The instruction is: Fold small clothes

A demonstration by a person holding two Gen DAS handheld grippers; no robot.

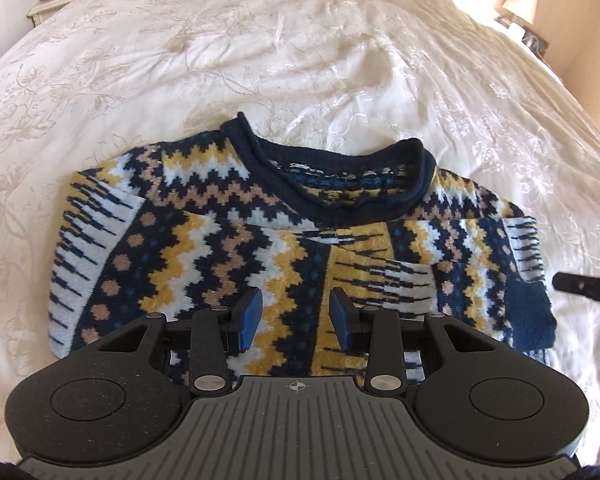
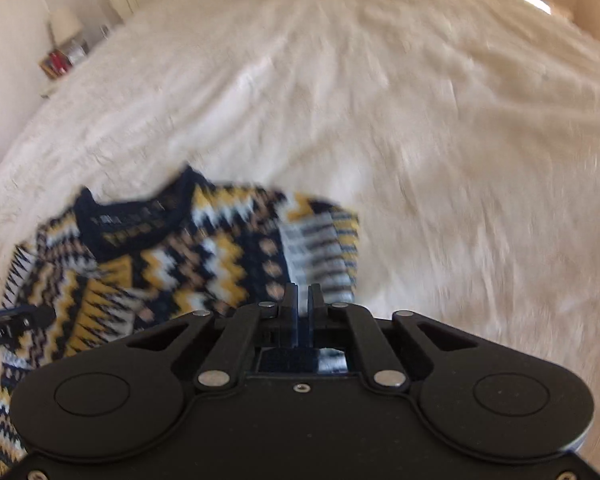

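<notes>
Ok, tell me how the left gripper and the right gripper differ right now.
The left gripper is open, its blue pads apart over the sweater; the right gripper is nearly shut, with only a thin gap. The left view is sharp, the right view blurred. Both are black and sit at the sweater on the bedspread.

Motion-blurred sweater (image 2: pixel 188 256), right view

Both pictures are bright with daylight. In the left view, strong light comes from far ahead and to the right of the left gripper (image 1: pixel 296 318), where the bed (image 1: pixel 300 60) glows white near a lamp (image 1: pixel 520 2). That view is sharp. The right view is smeared; the sweater (image 2: pixel 172 256) looks streaky. Edges bend, and corners go dark.
</notes>
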